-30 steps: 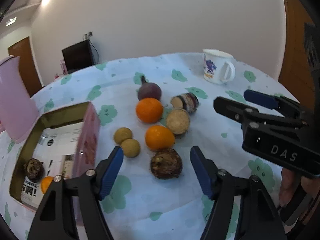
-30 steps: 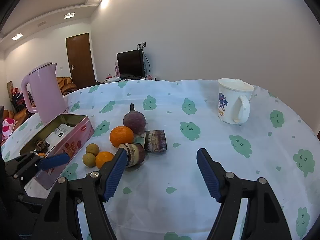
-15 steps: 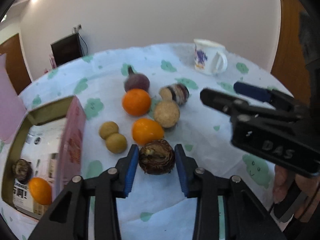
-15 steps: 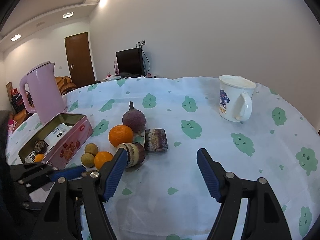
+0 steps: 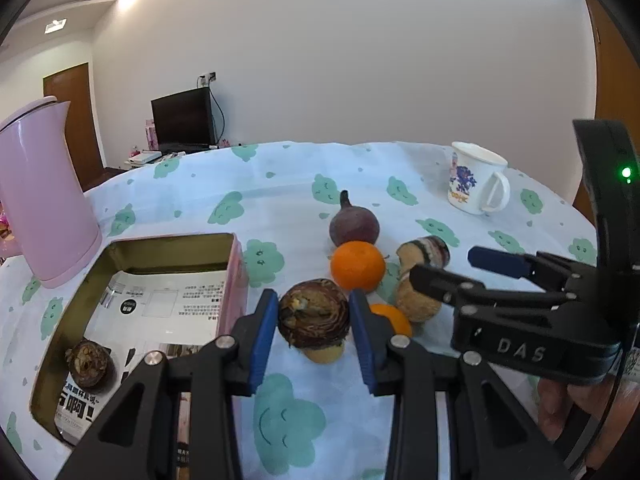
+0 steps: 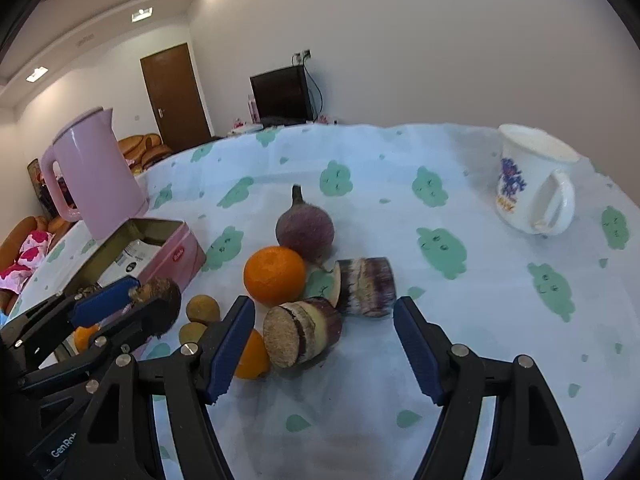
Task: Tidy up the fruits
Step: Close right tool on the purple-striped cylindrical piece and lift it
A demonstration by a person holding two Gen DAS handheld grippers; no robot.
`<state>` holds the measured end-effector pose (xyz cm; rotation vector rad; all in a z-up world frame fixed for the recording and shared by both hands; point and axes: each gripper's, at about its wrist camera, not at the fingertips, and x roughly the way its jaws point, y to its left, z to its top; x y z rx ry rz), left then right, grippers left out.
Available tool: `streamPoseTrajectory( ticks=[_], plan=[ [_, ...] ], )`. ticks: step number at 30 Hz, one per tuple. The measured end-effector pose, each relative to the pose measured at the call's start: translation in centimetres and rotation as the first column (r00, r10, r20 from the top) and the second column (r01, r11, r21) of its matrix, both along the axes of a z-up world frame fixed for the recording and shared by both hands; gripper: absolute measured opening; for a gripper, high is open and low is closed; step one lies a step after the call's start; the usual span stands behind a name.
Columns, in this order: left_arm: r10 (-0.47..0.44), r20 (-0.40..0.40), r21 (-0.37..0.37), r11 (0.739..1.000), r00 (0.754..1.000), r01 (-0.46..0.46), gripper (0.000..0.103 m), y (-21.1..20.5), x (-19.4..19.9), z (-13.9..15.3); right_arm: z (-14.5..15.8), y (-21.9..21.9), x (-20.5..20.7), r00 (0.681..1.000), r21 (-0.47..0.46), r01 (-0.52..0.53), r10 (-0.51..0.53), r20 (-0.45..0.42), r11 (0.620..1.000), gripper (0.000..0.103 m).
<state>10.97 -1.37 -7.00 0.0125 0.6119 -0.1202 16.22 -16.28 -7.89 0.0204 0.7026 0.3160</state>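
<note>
My left gripper [image 5: 314, 320] is shut on a brown scaly fruit [image 5: 314, 312], held just right of the open pink tin [image 5: 236, 276]. A second brown fruit [image 5: 90, 366] lies inside the tin. On the cloth sit an orange [image 6: 274, 276], a purple fruit [image 6: 306, 228], two cut cane pieces [image 6: 304, 330] [image 6: 366, 286], another orange [image 6: 252, 356] and two small tan fruits [image 6: 203, 309]. My right gripper [image 6: 323, 308] is open, its blue pads on either side of the nearer cane piece without touching it. The left gripper [image 6: 132, 304] shows at the lower left of the right wrist view.
A pink kettle [image 6: 96, 180] stands behind the tin at the left. A white mug [image 6: 532, 184] sits at the far right of the round table with its green-patterned cloth [image 6: 440, 248]. The right gripper [image 5: 464, 270] crosses the left wrist view close by.
The left jaws closed on the brown fruit and carried it left, toward the tin. The right gripper moved closer to the cane pieces, still open.
</note>
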Motion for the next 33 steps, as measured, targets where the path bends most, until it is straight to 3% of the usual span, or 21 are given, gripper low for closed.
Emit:
streamPoseTrajectory(
  ticks=[10, 17, 33],
  plan=[
    [-0.024, 0.017, -0.066, 0.997, 1.000, 0.025, 0.038, 0.9, -0.2, 0.0, -1.4, 0.7, 1.8, 0.992, 0.057, -0.067, 0.072, -0.105, 0.996, 0.045],
    [-0.017, 0.058, -0.070, 0.997, 0.998, 0.022, 0.038, 0.9, -0.9, 0.4, -1.3, 0.4, 1.7, 0.992, 0.086, -0.071, 0.079, -0.094, 0.994, 0.045],
    [0.010, 0.116, -0.029, 1.000, 0.993, -0.007, 0.038, 0.6, -1.8, 1.0, 0.4, 0.6, -0.5, 0.996, 0.053, -0.068, 0.065, 0.056, 0.996, 0.045]
  ],
)
